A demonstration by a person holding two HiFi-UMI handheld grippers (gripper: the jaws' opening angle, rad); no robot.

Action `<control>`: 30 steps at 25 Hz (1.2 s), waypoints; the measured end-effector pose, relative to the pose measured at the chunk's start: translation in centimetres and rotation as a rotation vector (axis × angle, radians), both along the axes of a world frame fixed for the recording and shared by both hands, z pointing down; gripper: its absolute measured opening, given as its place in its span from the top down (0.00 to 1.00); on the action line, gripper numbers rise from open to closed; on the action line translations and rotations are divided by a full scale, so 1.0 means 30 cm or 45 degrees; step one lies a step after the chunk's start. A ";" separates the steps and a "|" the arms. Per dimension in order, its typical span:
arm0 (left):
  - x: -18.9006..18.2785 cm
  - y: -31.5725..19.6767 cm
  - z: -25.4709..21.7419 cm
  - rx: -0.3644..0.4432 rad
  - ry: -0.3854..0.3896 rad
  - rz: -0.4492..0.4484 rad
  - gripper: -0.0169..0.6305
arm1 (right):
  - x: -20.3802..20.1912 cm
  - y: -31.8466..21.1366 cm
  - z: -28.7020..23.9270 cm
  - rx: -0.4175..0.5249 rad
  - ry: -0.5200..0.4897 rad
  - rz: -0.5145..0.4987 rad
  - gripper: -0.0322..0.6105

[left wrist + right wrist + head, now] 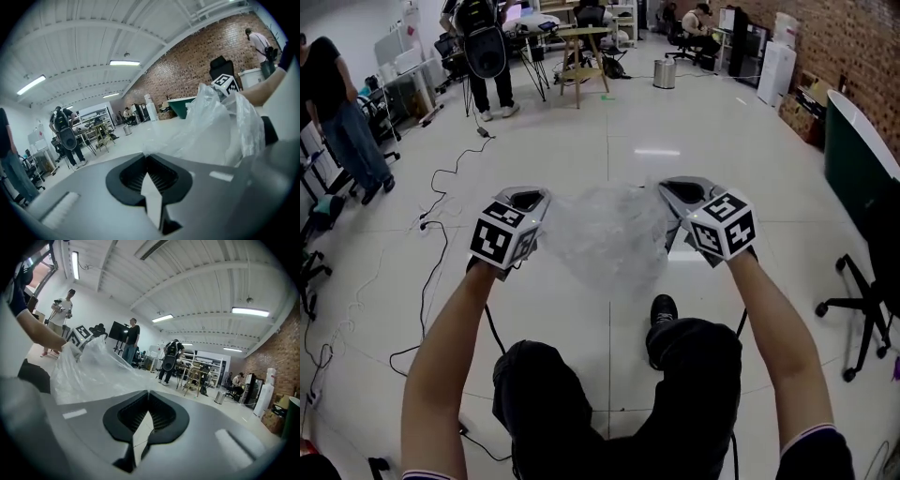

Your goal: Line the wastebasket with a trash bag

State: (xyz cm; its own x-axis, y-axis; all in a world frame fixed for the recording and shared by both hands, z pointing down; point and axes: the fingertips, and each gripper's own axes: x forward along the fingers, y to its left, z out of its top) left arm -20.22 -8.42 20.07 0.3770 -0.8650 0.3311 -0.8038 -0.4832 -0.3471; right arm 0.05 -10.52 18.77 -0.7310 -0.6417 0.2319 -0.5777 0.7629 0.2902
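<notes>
A clear, crumpled trash bag hangs stretched between my two grippers, held up in front of me above the floor. My left gripper is shut on the bag's left edge and my right gripper is shut on its right edge. In the left gripper view the closed left gripper has the bag billowing off to the right. The right gripper view shows the bag spreading left from the closed right gripper. A small metal wastebasket stands far off across the room.
Black cables trail over the pale floor at left. A person stands at far left and another by a wooden stool. An office chair and a dark green tub are at right by the brick wall.
</notes>
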 end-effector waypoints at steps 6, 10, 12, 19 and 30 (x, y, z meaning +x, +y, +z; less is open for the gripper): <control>0.119 -0.154 -0.112 0.058 -0.008 0.064 0.95 | 0.081 -0.099 -0.117 0.079 -0.052 0.015 0.95; 0.191 -0.255 -0.166 0.097 0.005 0.105 0.95 | 0.133 -0.171 -0.166 0.110 -0.068 0.039 0.95; 0.211 -0.308 -0.185 0.110 0.019 0.120 0.95 | 0.149 -0.211 -0.192 0.125 -0.075 0.049 0.95; 0.290 -0.475 -0.236 0.137 0.042 0.151 0.95 | 0.211 -0.356 -0.258 0.144 -0.093 0.082 0.95; 0.380 -0.680 -0.143 0.067 0.028 0.186 0.95 | 0.277 -0.575 -0.117 0.034 -0.085 0.120 0.95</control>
